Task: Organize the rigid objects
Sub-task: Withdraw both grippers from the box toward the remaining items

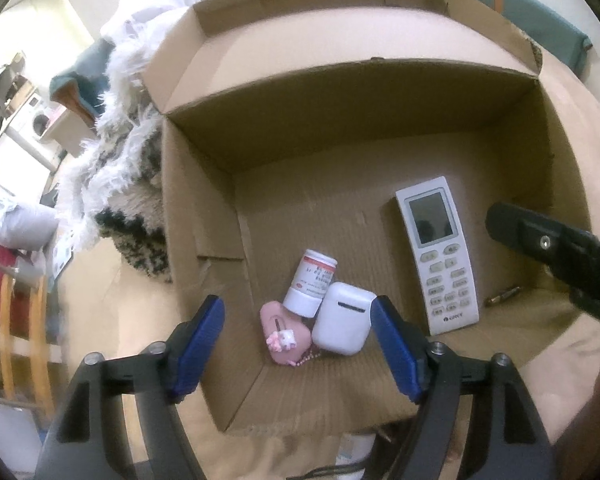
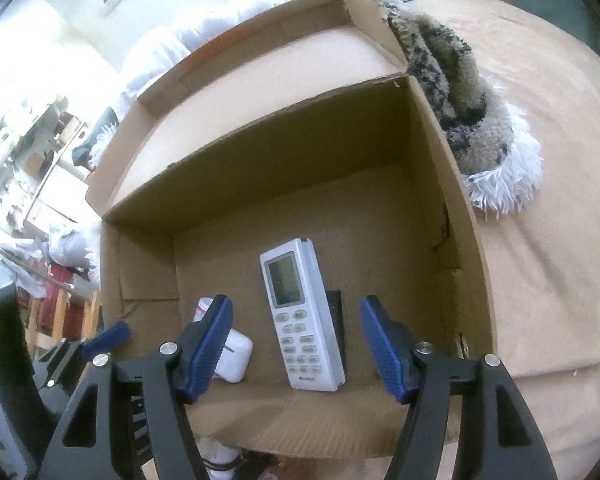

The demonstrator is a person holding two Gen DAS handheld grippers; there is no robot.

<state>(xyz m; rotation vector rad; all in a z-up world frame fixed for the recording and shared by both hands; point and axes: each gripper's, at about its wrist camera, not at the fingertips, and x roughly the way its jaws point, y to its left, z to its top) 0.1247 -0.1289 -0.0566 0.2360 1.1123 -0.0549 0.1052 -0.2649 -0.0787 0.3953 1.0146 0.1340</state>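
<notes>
An open cardboard box (image 1: 204, 216) (image 2: 460, 280) sits on a beige bed cover. Inside lie a white remote control (image 1: 438, 256) (image 2: 300, 316), a white earbuds case (image 1: 342, 324) (image 2: 236, 356), a white pill bottle with a red label (image 1: 312, 282) and a pink heart-shaped case (image 1: 284, 334). My left gripper (image 1: 298, 344) is open and empty above the pink case and earbuds case. My right gripper (image 2: 296, 344) is open and empty above the remote's lower end. The right gripper's body also shows in the left wrist view (image 1: 560, 252).
A shaggy white and dark fur throw (image 1: 120, 152) (image 2: 480, 120) lies against the box's far side. A small brown cylinder (image 1: 502, 295) lies in the box by the remote. A dark flat object (image 2: 336, 320) lies beside the remote. Cluttered furniture (image 1: 16, 240) stands at left.
</notes>
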